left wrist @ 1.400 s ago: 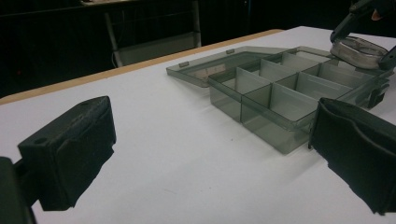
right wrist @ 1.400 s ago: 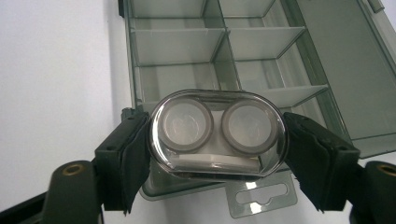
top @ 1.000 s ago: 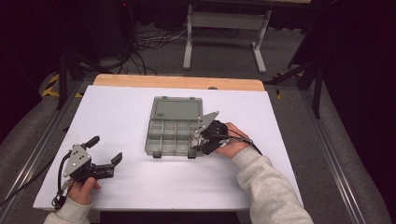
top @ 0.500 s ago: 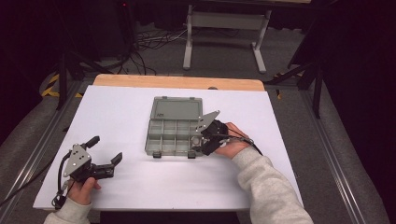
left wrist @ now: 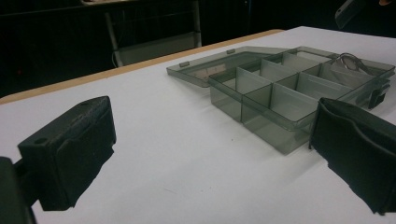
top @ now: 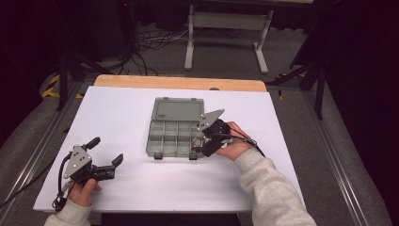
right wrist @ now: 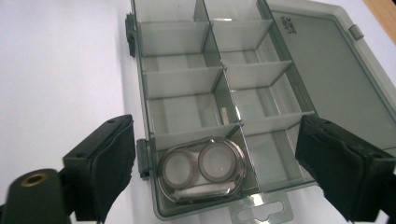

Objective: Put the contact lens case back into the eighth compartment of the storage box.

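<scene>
The contact lens case (right wrist: pixel 201 169) lies in the near corner compartment of the open organizer box (right wrist: pixel 243 88), directly ahead of the right tool (right wrist: pixel 212 175) and between its 2 jaws, which have just been opening; the pads stand clear on either side and grip nothing. The case's long axis runs across the jaw line, its 2 round wells side by side. The left tool (top: pixel 104 155) rests well apart on the counter (top: pixel 141 188), jaws wide, empty. The right hand is plainly nearer.

A clear double-cup lens case (right wrist: pixel 201 173) lies flat in the open organizer box's (right wrist: pixel 299 79) corner compartment.
</scene>
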Demonstrator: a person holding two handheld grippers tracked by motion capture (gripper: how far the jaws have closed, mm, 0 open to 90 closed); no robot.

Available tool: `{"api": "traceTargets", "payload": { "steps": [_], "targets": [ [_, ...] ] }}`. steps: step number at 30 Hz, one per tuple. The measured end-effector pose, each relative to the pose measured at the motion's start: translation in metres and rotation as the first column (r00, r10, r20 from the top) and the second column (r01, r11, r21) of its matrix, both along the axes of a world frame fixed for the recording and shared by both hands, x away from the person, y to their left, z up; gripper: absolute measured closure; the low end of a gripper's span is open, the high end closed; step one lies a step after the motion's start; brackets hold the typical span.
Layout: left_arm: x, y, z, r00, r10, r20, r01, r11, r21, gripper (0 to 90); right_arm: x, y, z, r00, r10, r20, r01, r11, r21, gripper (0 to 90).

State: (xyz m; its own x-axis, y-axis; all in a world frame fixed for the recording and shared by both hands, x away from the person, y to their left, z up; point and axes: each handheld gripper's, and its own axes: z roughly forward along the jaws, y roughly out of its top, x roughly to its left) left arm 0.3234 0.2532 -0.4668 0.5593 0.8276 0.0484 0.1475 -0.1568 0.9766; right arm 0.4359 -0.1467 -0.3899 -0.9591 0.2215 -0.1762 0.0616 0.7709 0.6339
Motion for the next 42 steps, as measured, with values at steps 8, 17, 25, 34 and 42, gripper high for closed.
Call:
{"api": "traceTargets", "payload": {
  "steps": [8,17,25,34,42],
  "targets": [
    [0.000,0.000,0.000,1.0000,0.000,0.000,0.000,1.0000,-0.001,1.2,-0.006,0.000,0.011,0.9998,-0.011,0.015,0.010,0.998,0.057,3.9],
    [0.001,0.000,0.000,1.0000,0.000,0.001,0.000,1.0000,0.000,1.2,-0.016,0.000,0.021,0.9989,-0.018,0.043,0.014,0.996,0.089,0.5],
    [0.000,0.000,0.000,1.0000,0.000,0.000,0.000,1.0000,0.002,1.2,-0.024,-0.005,0.028,0.9978,-0.020,0.063,0.013,0.993,0.120,0.1],
    [0.000,0.000,0.000,1.0000,0.000,0.001,0.000,1.0000,0.002,1.2,-0.037,-0.011,0.035,0.9962,-0.041,0.077,0.030,0.989,0.143,0.1],
    [0.000,0.000,0.000,1.0000,0.001,0.001,-0.001,1.0000,0.002,1.2,-0.054,-0.027,0.036,0.9942,-0.075,0.077,0.058,0.977,0.206,0.1]
  ]
}}
